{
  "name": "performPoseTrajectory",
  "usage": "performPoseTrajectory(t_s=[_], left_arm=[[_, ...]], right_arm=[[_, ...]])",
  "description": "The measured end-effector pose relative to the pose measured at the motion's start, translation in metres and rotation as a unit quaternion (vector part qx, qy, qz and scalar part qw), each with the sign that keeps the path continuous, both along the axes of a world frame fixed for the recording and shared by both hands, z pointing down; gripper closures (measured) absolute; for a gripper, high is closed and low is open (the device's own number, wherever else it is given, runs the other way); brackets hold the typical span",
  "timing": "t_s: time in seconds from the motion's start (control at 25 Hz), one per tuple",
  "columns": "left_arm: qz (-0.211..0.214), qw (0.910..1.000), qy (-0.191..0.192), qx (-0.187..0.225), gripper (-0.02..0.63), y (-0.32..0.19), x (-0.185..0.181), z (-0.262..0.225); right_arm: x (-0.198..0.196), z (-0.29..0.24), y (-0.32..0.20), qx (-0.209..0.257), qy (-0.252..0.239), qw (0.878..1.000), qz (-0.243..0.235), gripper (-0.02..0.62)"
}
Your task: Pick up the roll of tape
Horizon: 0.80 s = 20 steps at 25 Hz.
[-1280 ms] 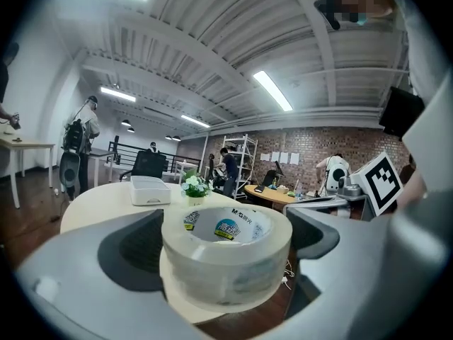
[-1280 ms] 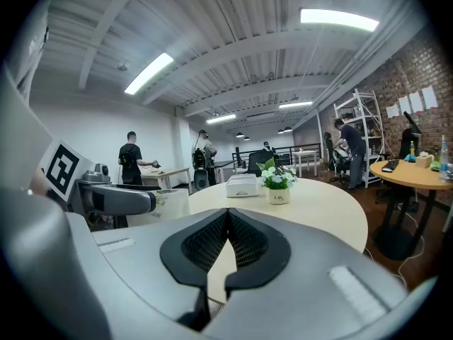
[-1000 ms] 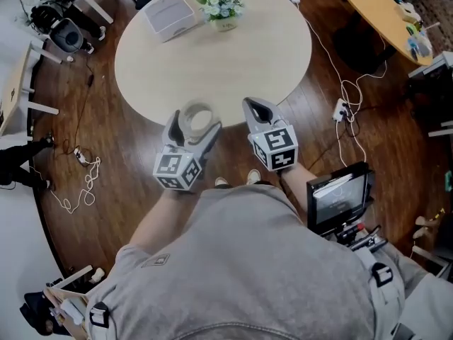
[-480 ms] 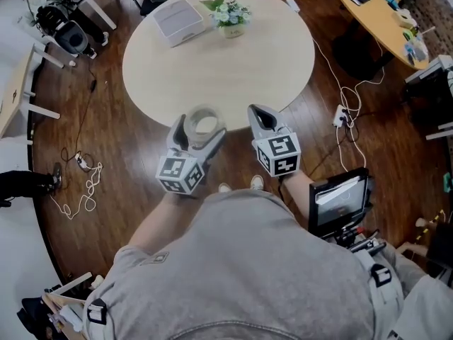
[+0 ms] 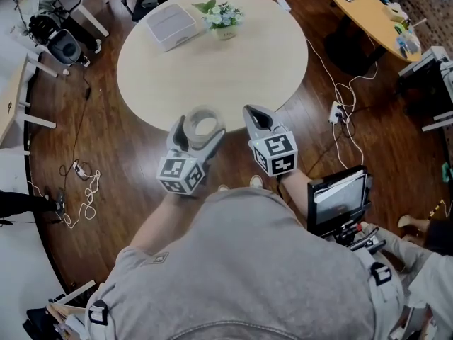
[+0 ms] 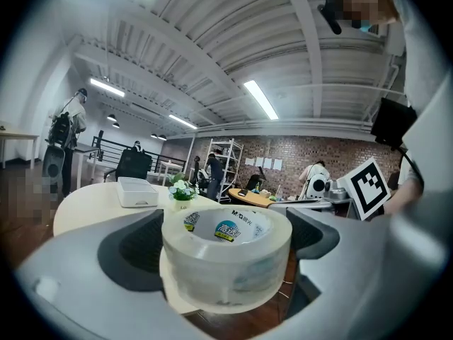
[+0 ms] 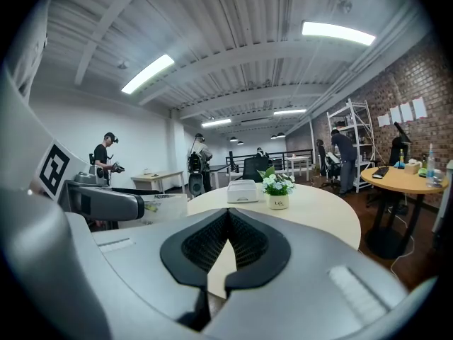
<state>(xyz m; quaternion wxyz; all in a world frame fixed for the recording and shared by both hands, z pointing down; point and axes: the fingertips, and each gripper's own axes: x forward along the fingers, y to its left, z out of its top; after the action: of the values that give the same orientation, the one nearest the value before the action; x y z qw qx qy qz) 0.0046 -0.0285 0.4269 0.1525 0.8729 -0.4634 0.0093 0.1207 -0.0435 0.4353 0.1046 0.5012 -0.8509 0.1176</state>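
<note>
Left tongs (image 5: 199, 127): clenched on the tape, one jaw on each side of the roll.
Tape (image 6: 225, 252): clear roll, hole facing up, held level between the left jaws over the near edge of the desk.
Right tongs (image 7: 228, 218): clenched, pads touching, just beside the left tongs.
Desk (image 5: 233, 69): round and pale; a white box (image 5: 170, 25) and flowers (image 5: 221, 13) sit at its far side, well apart from the tape.

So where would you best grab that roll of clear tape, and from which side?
By its outer curved wall, a jaw on each side, coming in level from the person's side. The roll of tape is a short, wide ring with its hole facing up, so that wall gives two matching faces. The left gripper holds it this way.
</note>
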Motion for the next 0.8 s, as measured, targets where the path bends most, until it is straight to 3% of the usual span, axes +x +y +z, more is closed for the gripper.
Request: performPoseTrajectory(t_s=[0.8], left_arm=[[-0.002, 1.0000, 0.008, -0.002, 0.078, 0.0048, 0.0011, -0.0008]], right_arm=[[-0.0019, -0.0066, 0.0098, 0.005, 0.005, 1.000, -0.007, 0.584]])
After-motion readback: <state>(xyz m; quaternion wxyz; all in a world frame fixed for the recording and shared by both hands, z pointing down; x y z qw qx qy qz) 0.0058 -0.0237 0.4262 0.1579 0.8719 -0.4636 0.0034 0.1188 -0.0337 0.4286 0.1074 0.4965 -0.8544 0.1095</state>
